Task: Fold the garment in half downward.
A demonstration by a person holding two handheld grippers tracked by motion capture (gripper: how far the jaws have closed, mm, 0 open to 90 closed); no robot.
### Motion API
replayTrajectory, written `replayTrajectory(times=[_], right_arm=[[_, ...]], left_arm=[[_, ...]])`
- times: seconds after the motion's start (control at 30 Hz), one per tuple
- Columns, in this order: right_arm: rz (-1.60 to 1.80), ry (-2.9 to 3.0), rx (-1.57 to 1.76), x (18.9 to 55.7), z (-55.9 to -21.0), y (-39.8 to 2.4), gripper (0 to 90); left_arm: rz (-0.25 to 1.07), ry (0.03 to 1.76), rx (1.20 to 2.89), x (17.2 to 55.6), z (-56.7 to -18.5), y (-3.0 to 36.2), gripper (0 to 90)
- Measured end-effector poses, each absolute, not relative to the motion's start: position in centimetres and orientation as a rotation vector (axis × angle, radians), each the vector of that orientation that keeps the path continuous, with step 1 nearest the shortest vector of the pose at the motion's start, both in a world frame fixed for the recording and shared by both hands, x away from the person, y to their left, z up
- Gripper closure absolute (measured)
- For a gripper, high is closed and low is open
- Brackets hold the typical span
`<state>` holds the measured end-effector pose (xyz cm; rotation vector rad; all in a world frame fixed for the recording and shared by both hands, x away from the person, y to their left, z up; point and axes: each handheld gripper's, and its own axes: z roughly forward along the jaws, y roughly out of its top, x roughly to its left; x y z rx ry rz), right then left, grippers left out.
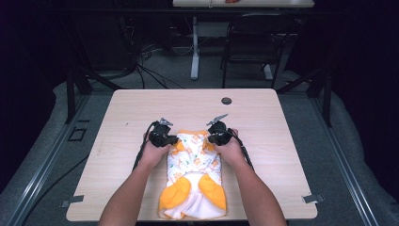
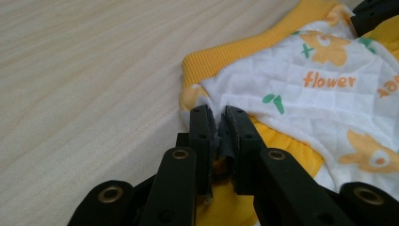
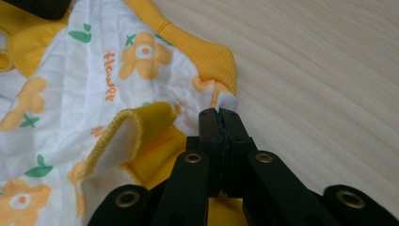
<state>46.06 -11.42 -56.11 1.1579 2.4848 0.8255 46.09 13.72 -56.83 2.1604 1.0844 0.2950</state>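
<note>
Up close, "flower" lettering (image 2: 329,80) marks the garment (image 1: 193,174).

Black hand-held gripper (image 2: 219,122) jaws, brass-ringed pivots, trailing cables, bare forearms

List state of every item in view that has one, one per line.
garment: folded, lying flat on the table, yellow ribbed hem at the far end
left gripper: jaws pinched on the garment's edge near the hem corner
right gripper: jaws shut on the garment's edge at the other hem corner
yellow cuff: folded over, white lining showing
chair: upright behind the table, unoccupied
</note>
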Motion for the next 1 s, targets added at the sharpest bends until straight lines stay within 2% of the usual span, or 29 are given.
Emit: replayTrajectory(times=[0.1, 0.27, 0.67, 0.87, 1.0], right_arm=[[0.857, 2.473, 1.158, 46.0, -55.9, -11.5, 89.1], [0.865, 2.466, 1.154, 45.9, -55.8, -11.6, 89.1], [0.88, 2.471, 1.162, 45.7, -55.5, -11.7, 89.1], [0.877, 2.479, 1.171, 45.8, -55.7, -11.7, 87.8], [0.869, 2.475, 1.183, 46.1, -56.1, -11.6, 79.6]], left_arm=[[0.29, 1.085, 2.146, 46.2, -56.4, 14.0, 79.6], [0.314, 1.104, 2.087, 46.5, -55.9, 14.3, 69.9], [0.314, 1.166, 2.14, 47.4, -56.9, 13.7, 65.4], [0.298, 1.147, 2.157, 47.3, -57.2, 13.5, 75.1], [0.269, 1.15, 2.154, 47.3, -57.2, 13.7, 82.9]])
